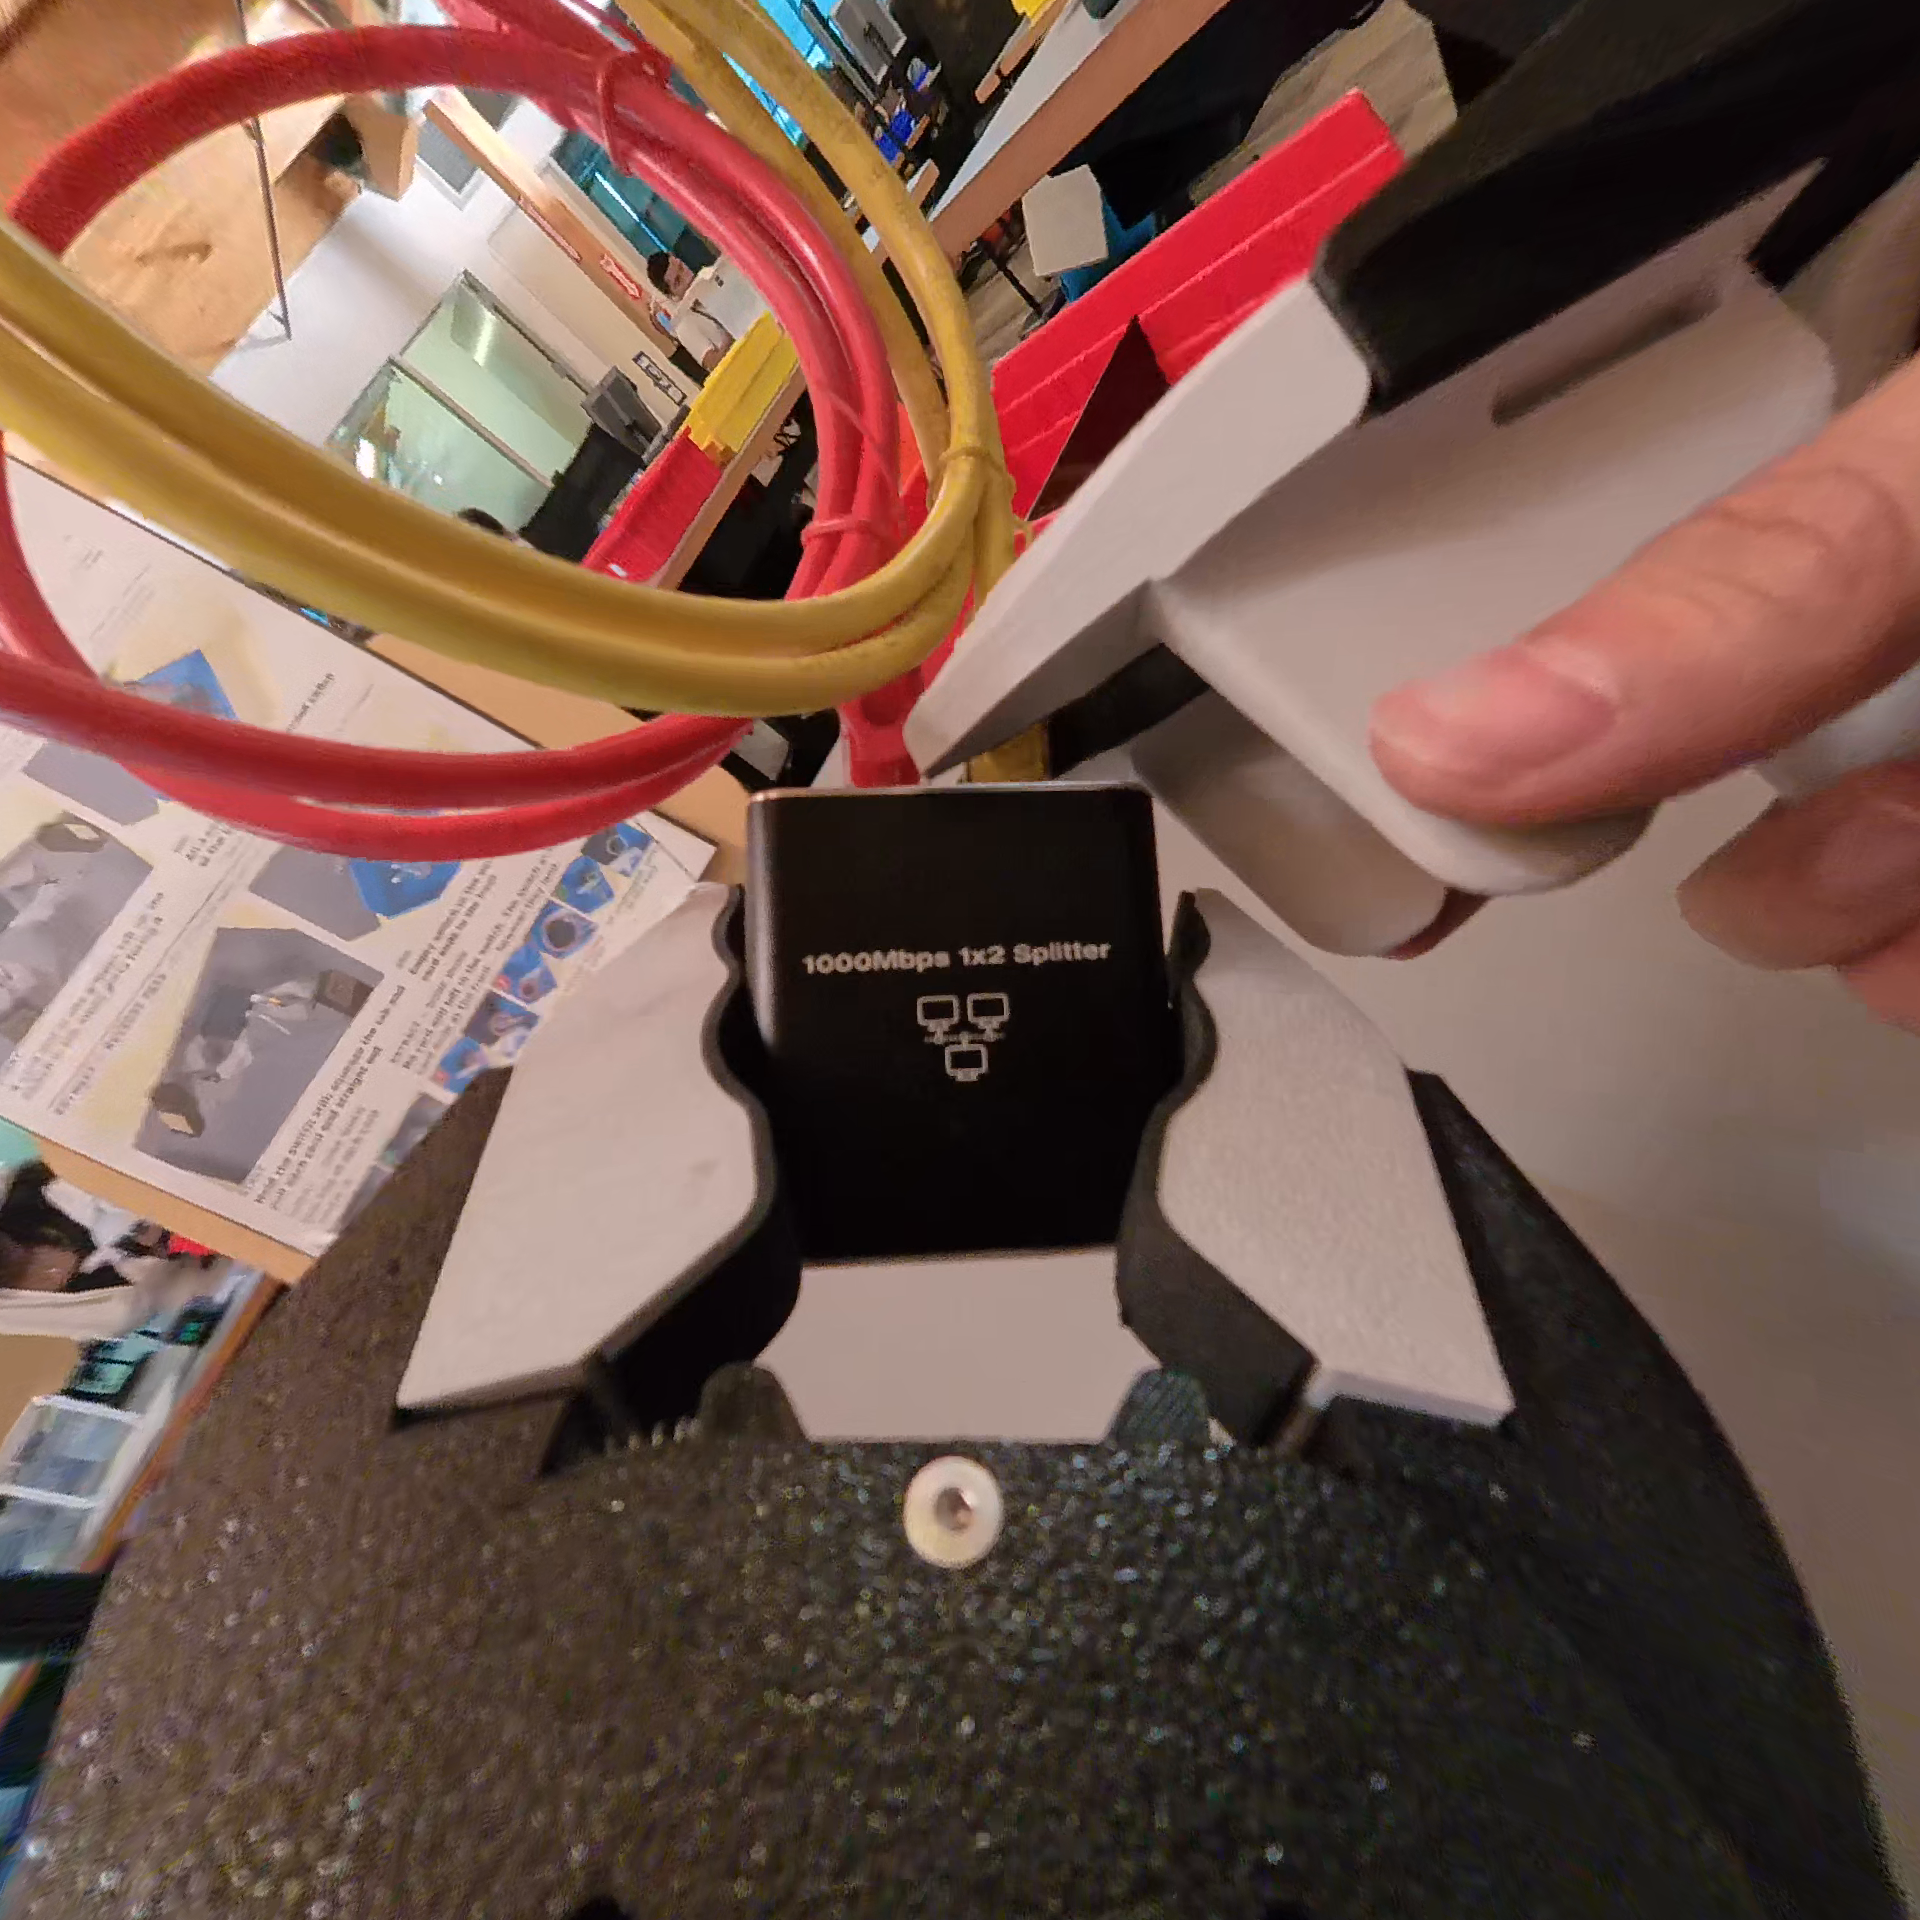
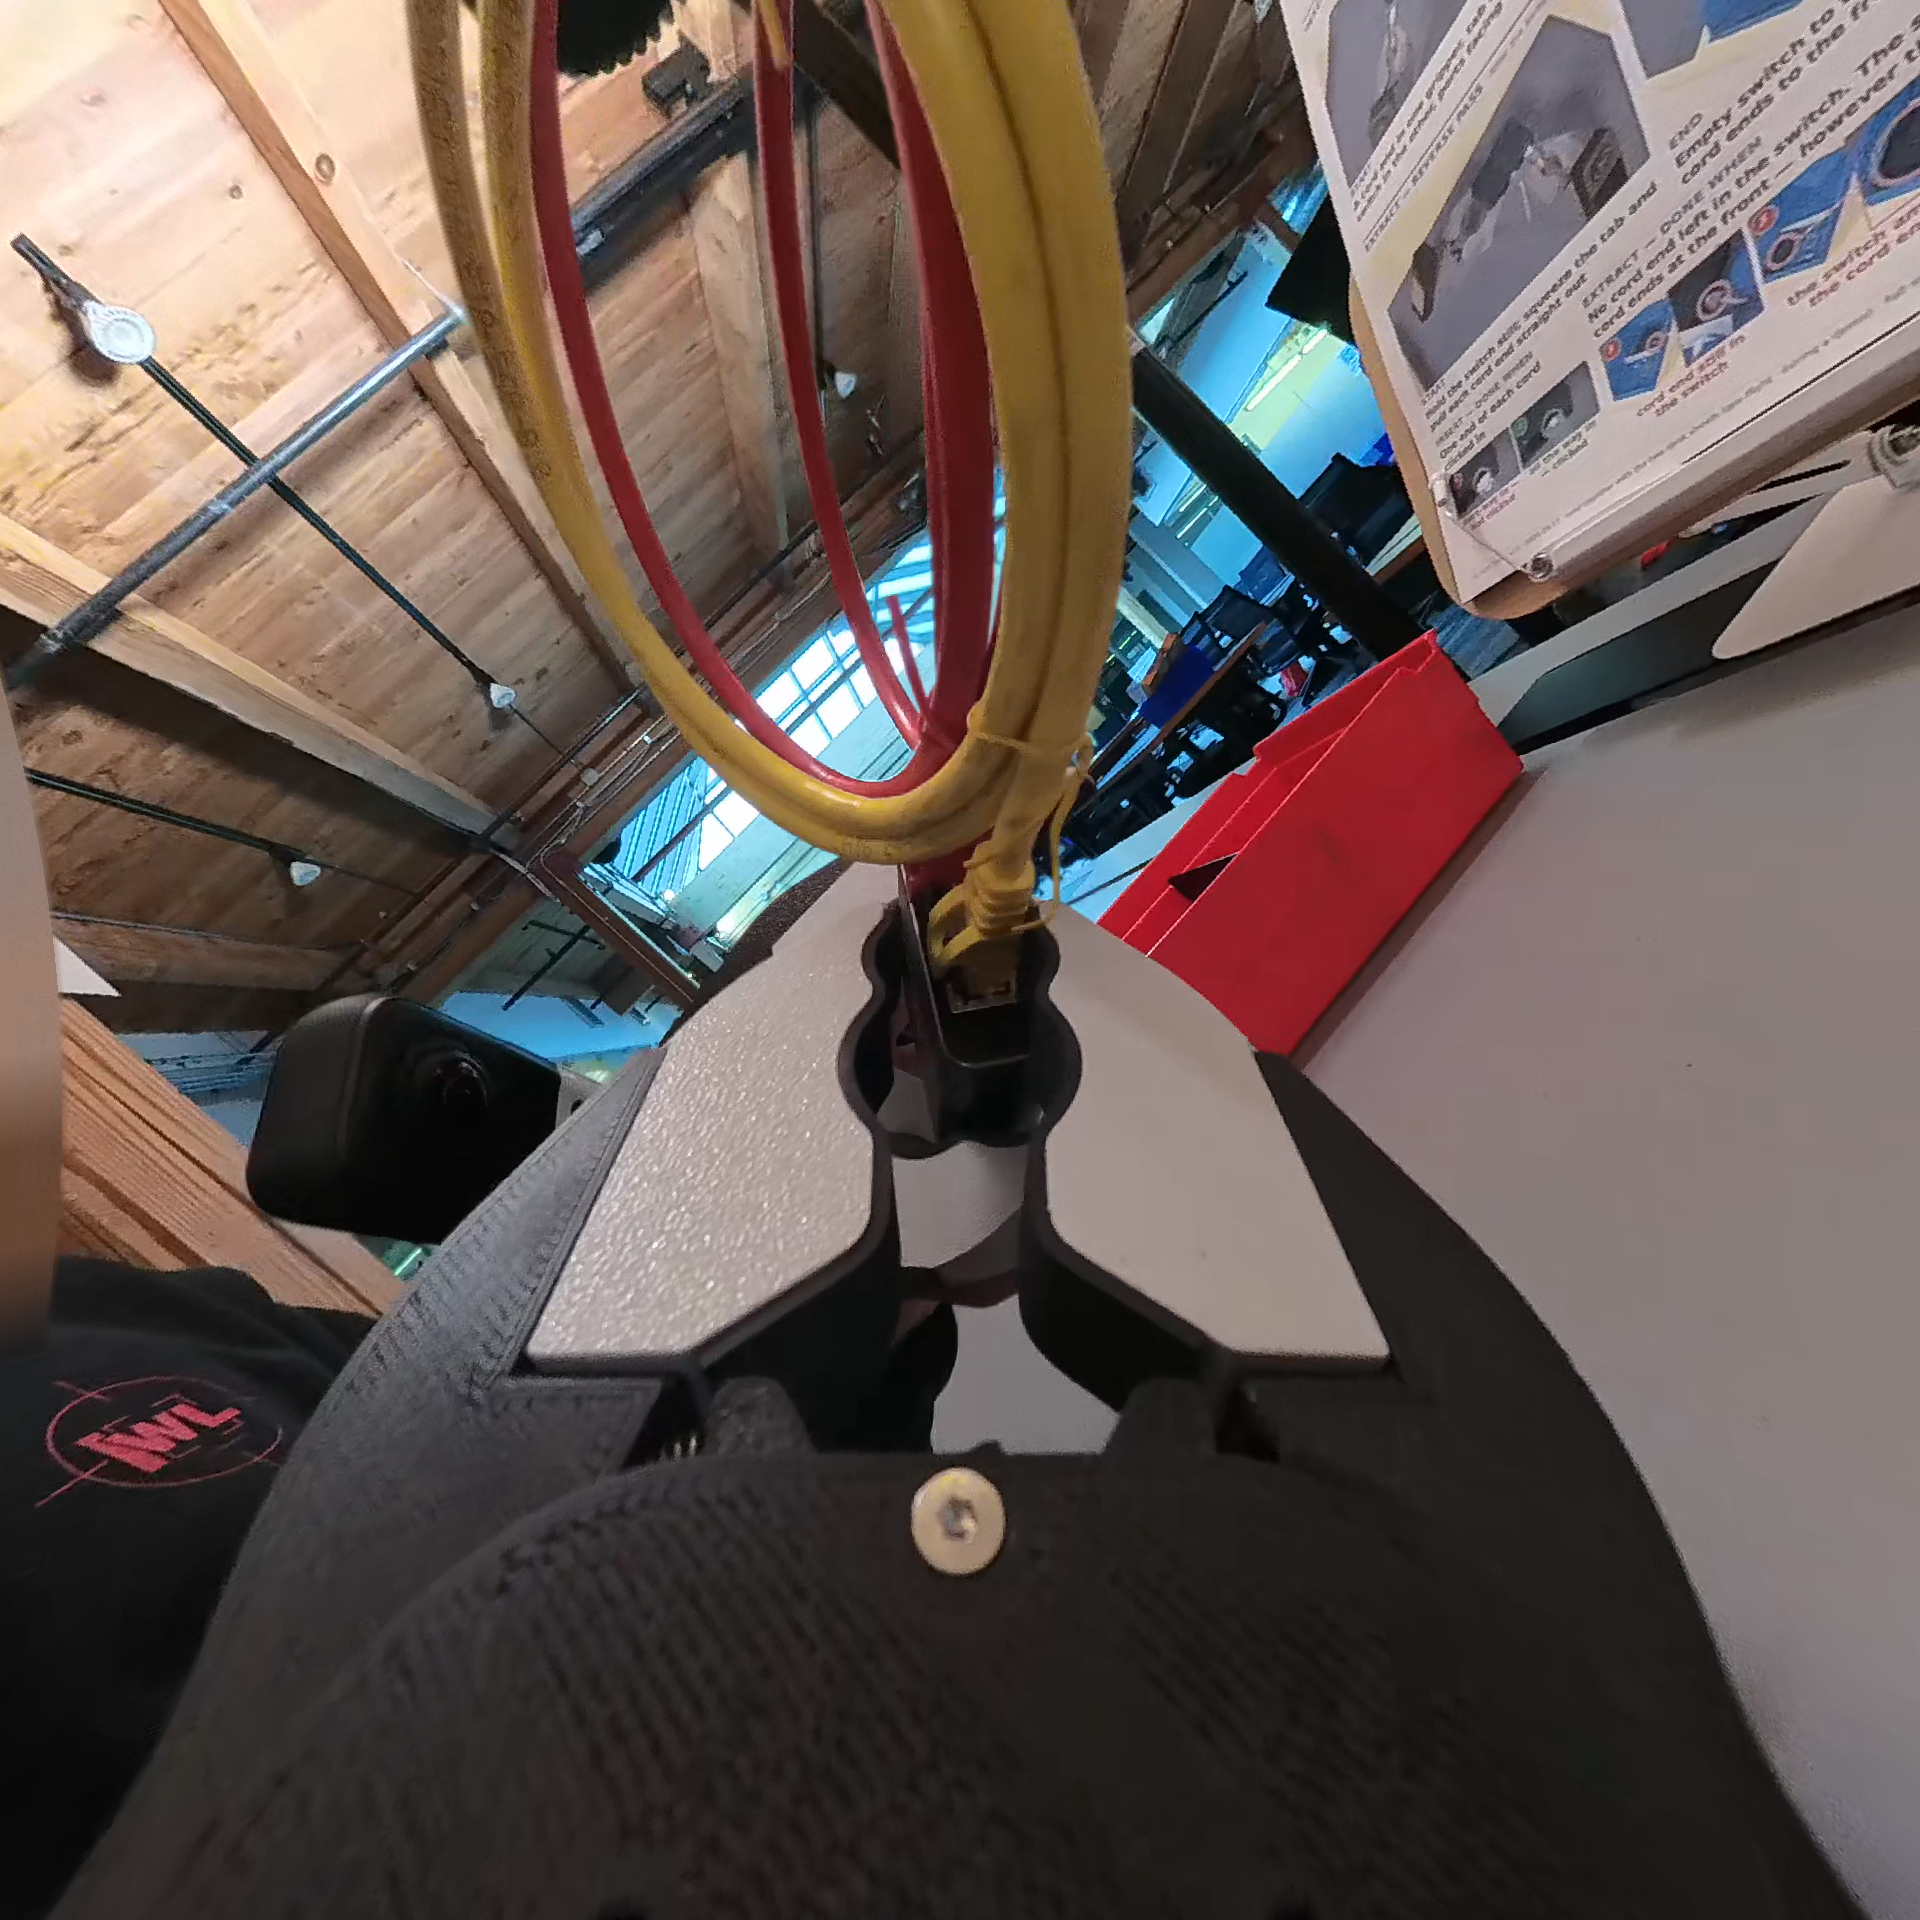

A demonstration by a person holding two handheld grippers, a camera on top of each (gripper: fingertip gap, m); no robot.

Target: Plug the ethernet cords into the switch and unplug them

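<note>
My left gripper (image 1: 956,914) is shut on the black switch (image 1: 961,1049), a small box held flat between its grey fingers. A coiled yellow cord (image 1: 499,582) and a coiled red cord (image 1: 343,769) hang from the switch's far end. In the right wrist view the switch (image 2: 971,1049) shows edge-on with the yellow plug (image 2: 987,935) seated in a port. My right gripper (image 2: 966,935) is shut on that plug. It also shows in the left wrist view (image 1: 1039,665), held by a hand (image 1: 1662,675). The red cord's end (image 2: 914,883) sits behind the switch, mostly hidden.
A red bin (image 2: 1330,862) stands on the grey table (image 2: 1662,1091); it also shows in the left wrist view (image 1: 1174,343). A printed instruction sheet on a board (image 1: 260,987) stands nearby. The left gripper's black camera (image 2: 416,1112) is at the left. The tips of both grippers are at nearly the same place.
</note>
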